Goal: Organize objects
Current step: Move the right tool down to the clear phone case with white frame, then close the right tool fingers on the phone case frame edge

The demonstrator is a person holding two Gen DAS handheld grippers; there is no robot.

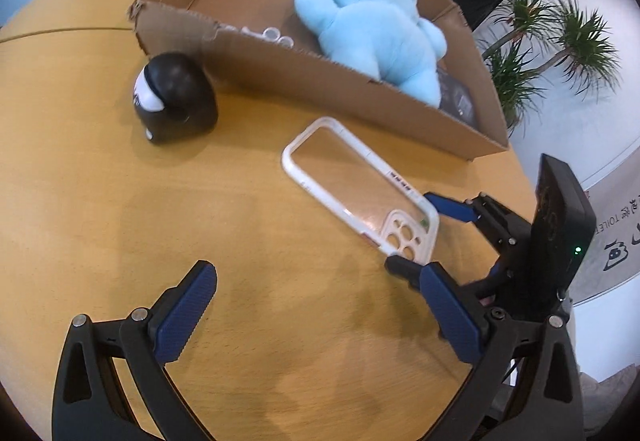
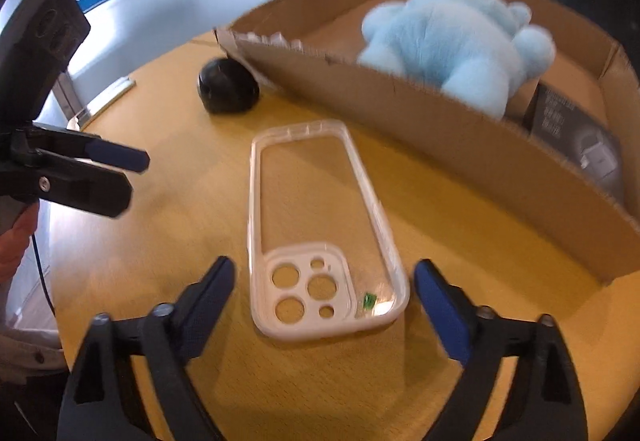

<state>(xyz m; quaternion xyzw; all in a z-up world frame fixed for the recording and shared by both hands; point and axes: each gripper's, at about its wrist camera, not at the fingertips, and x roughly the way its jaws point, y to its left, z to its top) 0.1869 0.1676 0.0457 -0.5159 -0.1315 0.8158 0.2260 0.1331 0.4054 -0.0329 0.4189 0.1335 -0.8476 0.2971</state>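
Big cardboard box (image 2: 460, 145) sits past both grippers with a blue plush (image 2: 452, 49) inside. Clear phone case (image 2: 320, 225) lies flat on the table (image 2: 160, 241), its camera end between the right gripper (image 2: 324, 285)'s spread, empty fingers. Left gripper (image 1: 316, 281) is wide open too, holding nothing, with a little black helmet (image 1: 176, 97) ahead of it.

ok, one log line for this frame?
left gripper: open, empty | right gripper: open, straddling clear plastic phone case | light blue plush toy: in cardboard box
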